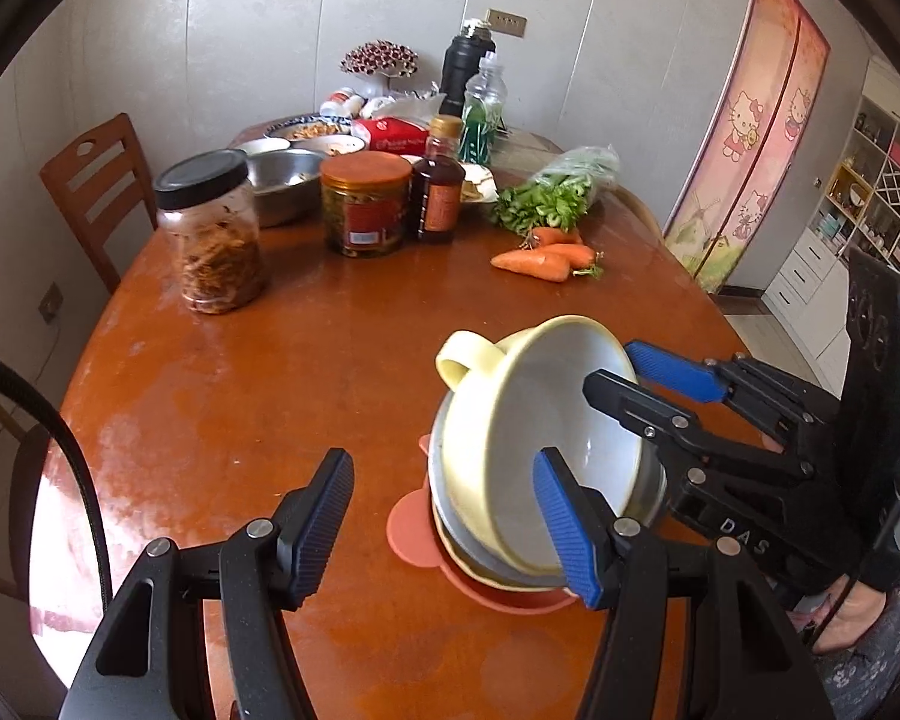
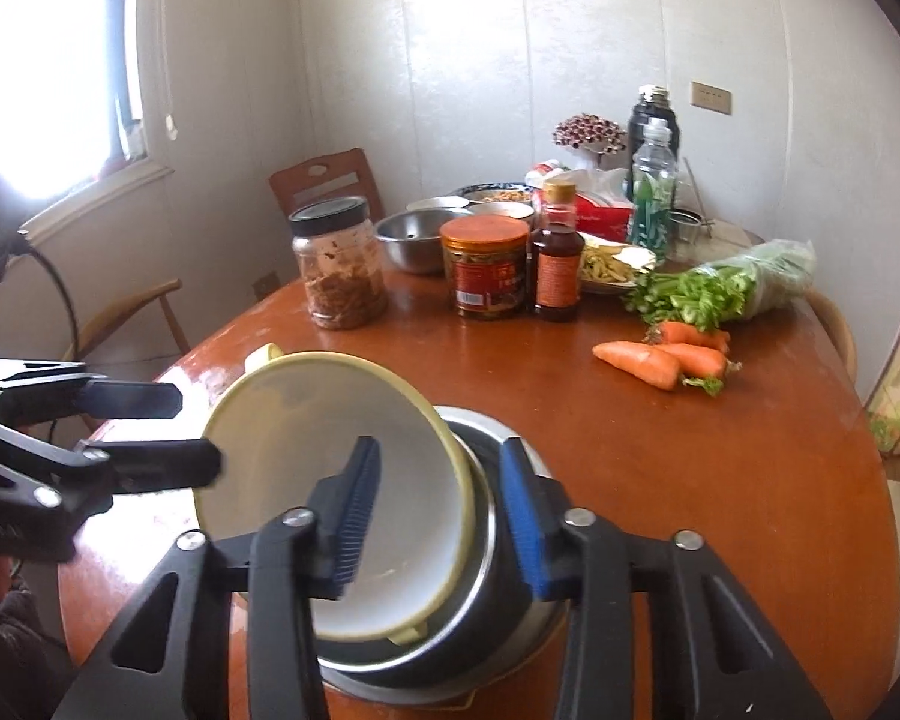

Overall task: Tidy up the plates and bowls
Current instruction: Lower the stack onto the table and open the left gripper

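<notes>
The right gripper [image 2: 438, 516] has its jaws clamped on the tilted yellow handled bowl's [image 2: 336, 492] rim; lower it level into the steel bowl [image 2: 498, 618]. The left gripper [image 1: 450, 534] waits, jaws half-wide and empty.

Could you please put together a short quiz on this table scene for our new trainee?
1. True or false: the left gripper holds a jar.
2. The right gripper straddles the rim of which item? A) yellow bowl B) sauce bottle C) chair
3. How many carrots lie on the table?
Key: 1 false, it is open and empty; 2 A; 3 three.
</notes>
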The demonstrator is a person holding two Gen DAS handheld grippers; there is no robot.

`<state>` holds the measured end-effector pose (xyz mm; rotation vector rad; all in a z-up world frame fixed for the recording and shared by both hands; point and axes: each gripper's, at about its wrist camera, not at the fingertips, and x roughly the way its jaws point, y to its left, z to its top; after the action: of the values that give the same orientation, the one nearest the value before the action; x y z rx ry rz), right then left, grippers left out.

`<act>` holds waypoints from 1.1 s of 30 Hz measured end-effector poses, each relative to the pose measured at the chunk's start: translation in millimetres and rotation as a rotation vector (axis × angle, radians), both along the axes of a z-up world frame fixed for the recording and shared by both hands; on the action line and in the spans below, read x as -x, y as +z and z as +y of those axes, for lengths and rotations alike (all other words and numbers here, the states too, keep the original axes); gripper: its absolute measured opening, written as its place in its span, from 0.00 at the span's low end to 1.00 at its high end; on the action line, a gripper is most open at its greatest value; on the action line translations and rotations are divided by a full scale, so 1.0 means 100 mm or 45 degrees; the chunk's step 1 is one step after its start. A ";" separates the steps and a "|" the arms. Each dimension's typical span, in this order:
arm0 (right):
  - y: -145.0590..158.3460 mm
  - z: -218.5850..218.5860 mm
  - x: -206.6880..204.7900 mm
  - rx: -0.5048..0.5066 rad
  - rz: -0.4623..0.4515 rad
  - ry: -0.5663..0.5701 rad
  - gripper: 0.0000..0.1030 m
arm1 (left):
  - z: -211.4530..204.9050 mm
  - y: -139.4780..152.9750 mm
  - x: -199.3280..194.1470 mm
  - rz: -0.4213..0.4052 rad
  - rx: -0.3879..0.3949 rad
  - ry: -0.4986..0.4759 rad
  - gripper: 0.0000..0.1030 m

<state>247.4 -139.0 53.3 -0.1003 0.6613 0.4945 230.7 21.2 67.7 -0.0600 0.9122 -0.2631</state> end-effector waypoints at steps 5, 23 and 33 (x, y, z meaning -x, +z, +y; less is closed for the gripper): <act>-0.01 0.01 0.00 -0.002 -0.002 0.014 0.26 | -0.06 -0.14 -0.14 0.069 0.039 -0.027 0.56; -0.09 -0.13 0.00 -0.005 0.038 -0.044 0.26 | -0.29 -0.39 -0.28 0.132 -0.033 -0.064 0.32; 0.00 -0.17 0.10 -0.030 0.019 -0.056 0.35 | -0.28 -0.23 -0.15 0.048 -0.101 -0.040 0.42</act>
<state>237.4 -155.6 53.3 -0.0594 0.6705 0.4608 246.1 -7.0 44.6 0.0230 0.9608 -0.2554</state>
